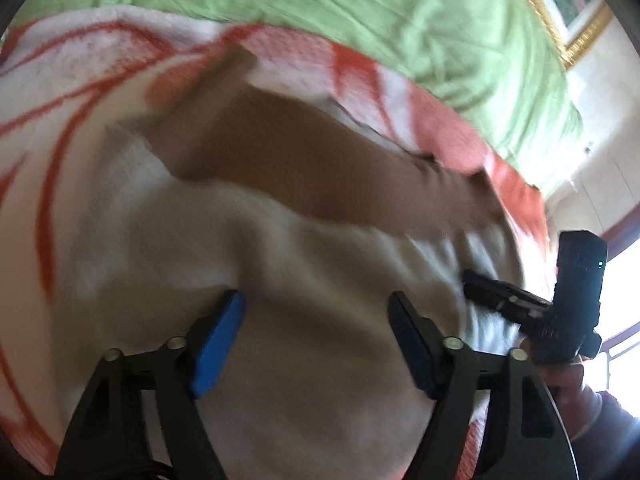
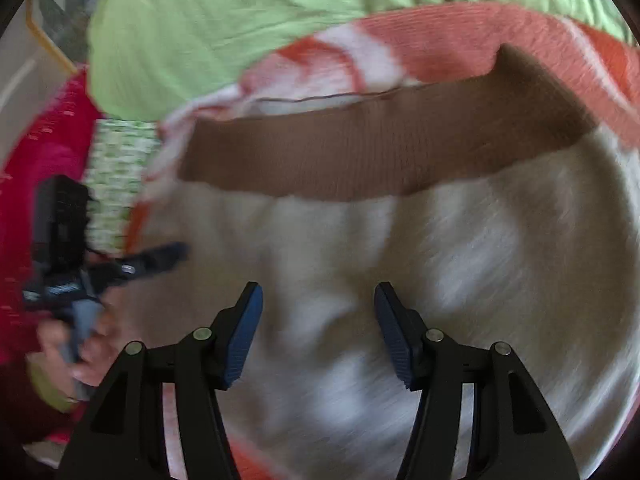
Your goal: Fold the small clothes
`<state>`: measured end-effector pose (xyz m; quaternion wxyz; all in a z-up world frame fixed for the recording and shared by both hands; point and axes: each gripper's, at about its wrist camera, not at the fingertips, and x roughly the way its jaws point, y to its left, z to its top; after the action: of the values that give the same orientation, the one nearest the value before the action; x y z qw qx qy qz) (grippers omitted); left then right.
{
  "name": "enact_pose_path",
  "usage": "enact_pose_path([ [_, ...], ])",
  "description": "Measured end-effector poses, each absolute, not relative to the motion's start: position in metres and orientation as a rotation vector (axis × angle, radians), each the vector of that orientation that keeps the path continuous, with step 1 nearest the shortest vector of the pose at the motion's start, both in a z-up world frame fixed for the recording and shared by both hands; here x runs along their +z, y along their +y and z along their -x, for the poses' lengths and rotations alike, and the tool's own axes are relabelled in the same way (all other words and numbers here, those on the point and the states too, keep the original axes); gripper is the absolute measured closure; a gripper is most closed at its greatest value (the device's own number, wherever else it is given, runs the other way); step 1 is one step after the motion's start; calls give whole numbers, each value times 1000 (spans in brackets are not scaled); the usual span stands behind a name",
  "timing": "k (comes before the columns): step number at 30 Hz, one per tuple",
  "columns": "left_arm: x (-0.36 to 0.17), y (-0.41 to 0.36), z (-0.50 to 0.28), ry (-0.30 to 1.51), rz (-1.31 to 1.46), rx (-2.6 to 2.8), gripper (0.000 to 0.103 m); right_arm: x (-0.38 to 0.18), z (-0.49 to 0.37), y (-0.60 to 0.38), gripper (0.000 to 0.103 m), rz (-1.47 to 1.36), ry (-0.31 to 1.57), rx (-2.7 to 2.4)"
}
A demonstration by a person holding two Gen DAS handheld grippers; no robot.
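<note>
A small cream knit garment (image 1: pixel 280 264) with a brown ribbed band (image 1: pixel 320 160) lies spread on a white and orange blanket (image 1: pixel 72 92). It also shows in the right wrist view (image 2: pixel 440 248), with its brown band (image 2: pixel 360 148) across the far side. My left gripper (image 1: pixel 316 316) is open and empty just above the cream cloth. My right gripper (image 2: pixel 319 308) is open and empty above the cloth too. The right gripper shows at the garment's right edge in the left wrist view (image 1: pixel 472 280). The left gripper shows at the garment's left edge in the right wrist view (image 2: pixel 176 252). Both views are blurred.
The blanket (image 2: pixel 440 40) lies on a bed with a green sheet (image 1: pixel 360 8) (image 2: pixel 240 20). A red cloth (image 2: pixel 48 152) and a green patterned cloth (image 2: pixel 116 176) lie to the left. A gold picture frame (image 1: pixel 576 36) hangs on the wall at the right.
</note>
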<state>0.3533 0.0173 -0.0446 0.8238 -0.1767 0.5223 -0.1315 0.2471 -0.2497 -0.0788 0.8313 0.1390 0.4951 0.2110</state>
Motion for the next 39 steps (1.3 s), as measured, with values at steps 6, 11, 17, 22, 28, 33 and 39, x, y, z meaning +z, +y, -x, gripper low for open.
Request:
enact_pose_path([
  [6,-35,82,-389,1036,454,-124,34,-62,-280,-323,47,-439,862,225],
  [11,-52,101,-387,1050,558,-111,46,-72,-282,-354,46,-551,829,135],
  [17,-32,97,-358,1050,541,-76,36,-50,-261,-350,45,-580,823,131],
  [22,-15,112,-303,1032,543,26,20,-34,-225,-335,41,-610,806,165],
  [28,-26,144,-227,1078,727,86,20,-32,-179,-308,38,-602,841,217],
  [33,-45,150,-189,1116,882,106,20,-38,-148,-292,37,-631,885,239],
  [39,-56,125,-167,1171,919,85,20,-45,-129,-278,37,-659,935,254],
])
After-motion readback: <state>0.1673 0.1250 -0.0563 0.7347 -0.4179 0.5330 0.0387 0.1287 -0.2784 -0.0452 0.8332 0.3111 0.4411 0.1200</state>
